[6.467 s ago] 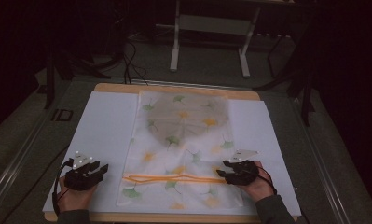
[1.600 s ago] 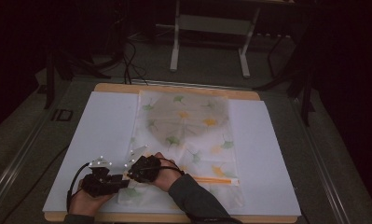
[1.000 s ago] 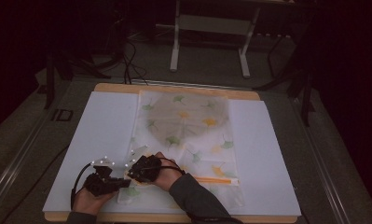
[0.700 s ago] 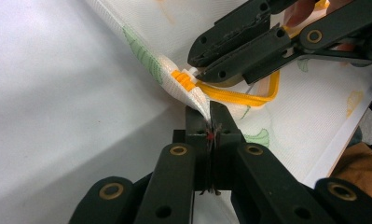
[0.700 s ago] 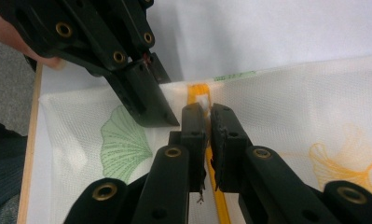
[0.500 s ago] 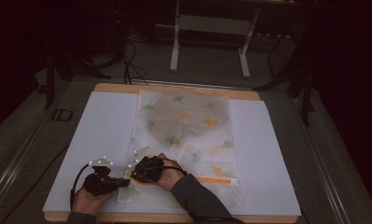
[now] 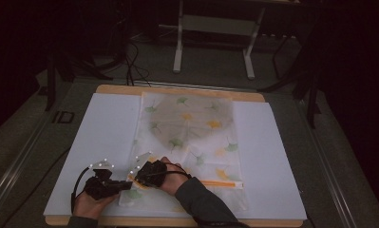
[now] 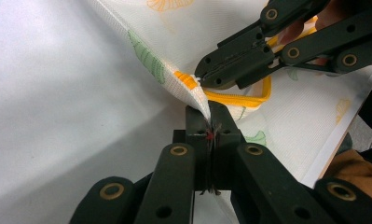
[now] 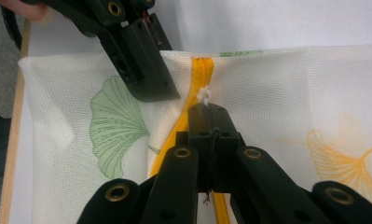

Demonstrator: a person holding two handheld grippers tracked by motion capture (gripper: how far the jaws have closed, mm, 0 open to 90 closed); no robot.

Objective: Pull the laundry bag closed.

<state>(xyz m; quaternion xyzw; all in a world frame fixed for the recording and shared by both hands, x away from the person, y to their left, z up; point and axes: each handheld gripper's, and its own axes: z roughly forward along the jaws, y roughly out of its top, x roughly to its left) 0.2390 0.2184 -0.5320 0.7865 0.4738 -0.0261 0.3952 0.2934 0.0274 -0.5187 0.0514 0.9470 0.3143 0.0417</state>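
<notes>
The mesh bag [image 7: 187, 142] with ginkgo-leaf print lies on the white worktop [image 7: 101, 133]. At the bag's near left corner, the left gripper [image 8: 207, 123] is clamped on the mesh edge. Just beside it, the right gripper [image 9: 207, 112], whose jaws have just been closing, pinches what looks like the white zipper pull [image 9: 203, 95] on the orange zipper [image 9: 200, 74].

Fine-woven matt mesh cloth bag [image 8: 141, 51] (yellow zipper [image 9: 200, 74]) lies on smooth white paper sheet [image 7: 99, 137].
</notes>
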